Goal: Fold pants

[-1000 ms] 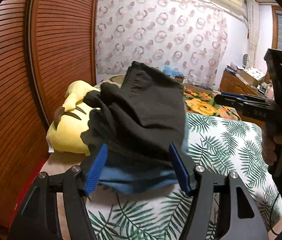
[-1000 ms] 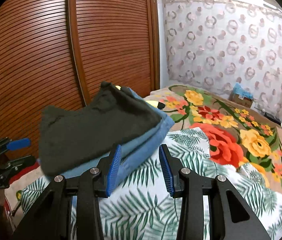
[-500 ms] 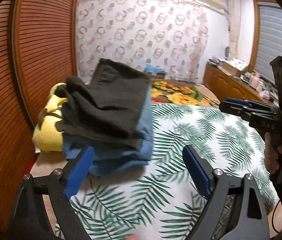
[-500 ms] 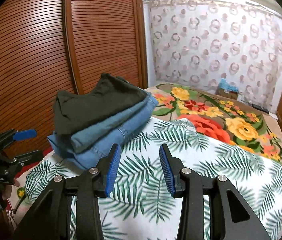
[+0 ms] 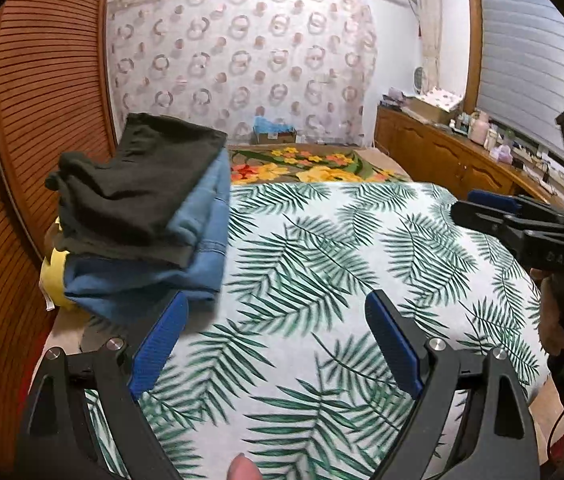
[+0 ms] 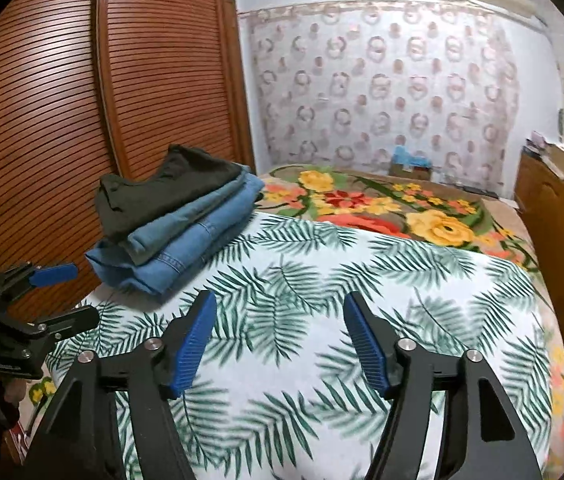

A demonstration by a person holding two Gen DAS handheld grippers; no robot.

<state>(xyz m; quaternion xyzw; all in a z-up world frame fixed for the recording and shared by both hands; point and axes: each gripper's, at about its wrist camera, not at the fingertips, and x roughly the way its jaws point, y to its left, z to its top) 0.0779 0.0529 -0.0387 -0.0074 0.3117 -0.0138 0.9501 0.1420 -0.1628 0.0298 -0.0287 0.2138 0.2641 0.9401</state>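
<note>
Bedroom: slatted wooden wardrobe doors [image 6: 62,120] along one side, patterned curtain [image 5: 242,80] at the far wall, wooden sideboard [image 5: 441,156] on the other side.

Bed: leaf-print cover [image 5: 321,280] over the near part, flowered blanket [image 6: 381,208] beyond it.

Item 1, dark pants [image 5: 134,188]: folded, lying on top of a stack at the cover's wardrobe-side edge.

Item 2, blue jeans [image 6: 186,248]: folded, directly under the dark pair; appears to be two pairs.

Item 3, yellow soft toy [image 5: 52,280]: mostly hidden behind the stack.

Left gripper [image 5: 278,344]: fingers spread wide, nothing between them, just beside the stack's near corner.

Right gripper [image 6: 278,336]: fingers apart and empty, having just been opening, over the bare middle of the cover, well apart from the stack.

Step in hand, by judgement: the dark pair looks folded and set down, both grippers clear of it. No unfolded pants show. The next move probably calls for fetching another pair onto the open cover, or stopping if none is left.
</note>
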